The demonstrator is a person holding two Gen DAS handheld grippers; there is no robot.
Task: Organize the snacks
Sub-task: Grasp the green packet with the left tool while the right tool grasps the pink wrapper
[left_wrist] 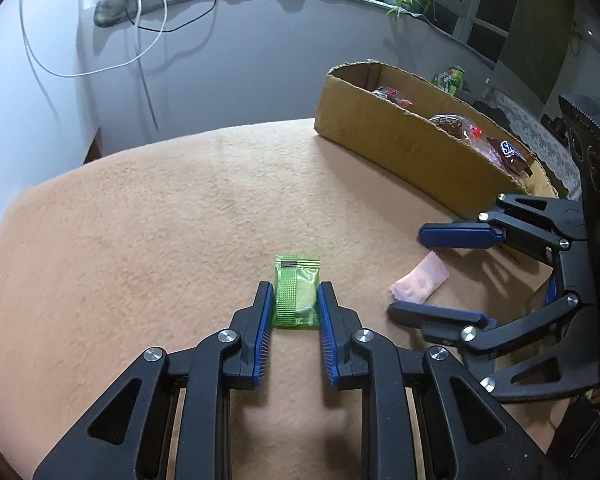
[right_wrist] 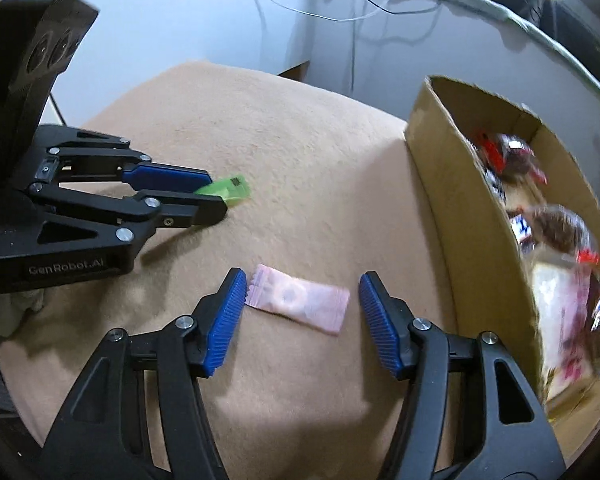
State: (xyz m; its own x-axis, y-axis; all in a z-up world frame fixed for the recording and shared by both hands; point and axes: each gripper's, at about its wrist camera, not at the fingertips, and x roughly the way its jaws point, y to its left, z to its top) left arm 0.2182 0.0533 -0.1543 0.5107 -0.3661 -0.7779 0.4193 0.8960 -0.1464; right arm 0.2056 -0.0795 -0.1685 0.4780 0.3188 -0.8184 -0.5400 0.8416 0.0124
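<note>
Tan fleecy cloth covers the counter (left_wrist: pixel 148 216), with a pale wall and dangling cables (left_wrist: pixel 100 52) behind it. At about two o'clock in the left wrist view stands a long cardboard box (left_wrist: pixel 400 140), already holding several dark and red snack packs (left_wrist: pixel 452 124); in the right wrist view the same box (right_wrist: pixel 460 208) fills the three o'clock side.

Left tongs (left_wrist: pixel 292 300) sit low on the cloth, their blue pads pressed against both long sides of a green snack packet (left_wrist: pixel 296 292), which lies flat on the cloth near the middle of the counter; from the right wrist camera the packet (right_wrist: pixel 230 188) sticks out past the tips at ten o'clock.

Right tongs (right_wrist: pixel 302 300) are spread wide, straddling a pink snack packet (right_wrist: pixel 300 304) lying flat on the cloth, the left pad just beside its crimped end, the right pad apart from it.
</note>
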